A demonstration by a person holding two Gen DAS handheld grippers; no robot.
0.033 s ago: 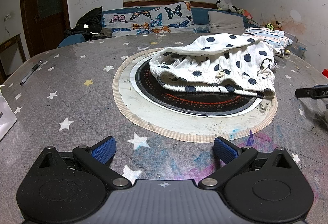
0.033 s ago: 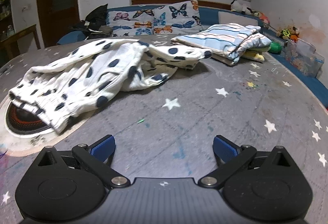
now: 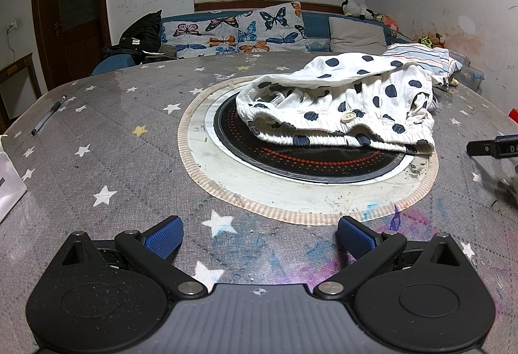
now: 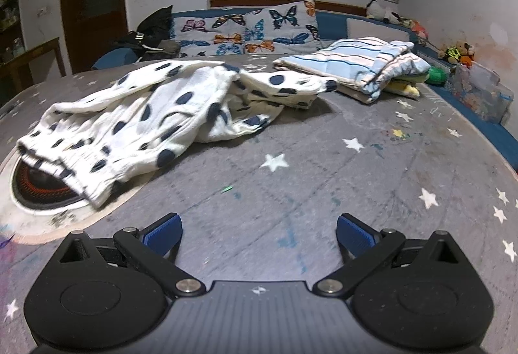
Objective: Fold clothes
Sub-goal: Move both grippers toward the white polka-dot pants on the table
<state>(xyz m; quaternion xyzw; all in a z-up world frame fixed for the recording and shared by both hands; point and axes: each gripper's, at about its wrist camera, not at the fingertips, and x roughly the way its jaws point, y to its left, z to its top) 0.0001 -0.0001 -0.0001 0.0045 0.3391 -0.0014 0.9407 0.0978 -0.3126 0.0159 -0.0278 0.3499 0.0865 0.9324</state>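
1. Lying crumpled on the grey star-print table, one white garment with dark dots sat at about one o'clock from the left gripper, partly covering one round black hotplate.
2. One folded striped pile lay at one o'clock from the right gripper, just beside the dotted garment's far end.
3. One pen lay at ten o'clock.
4. Both grippers stood spread wide, holding nothing and well short of the garment.
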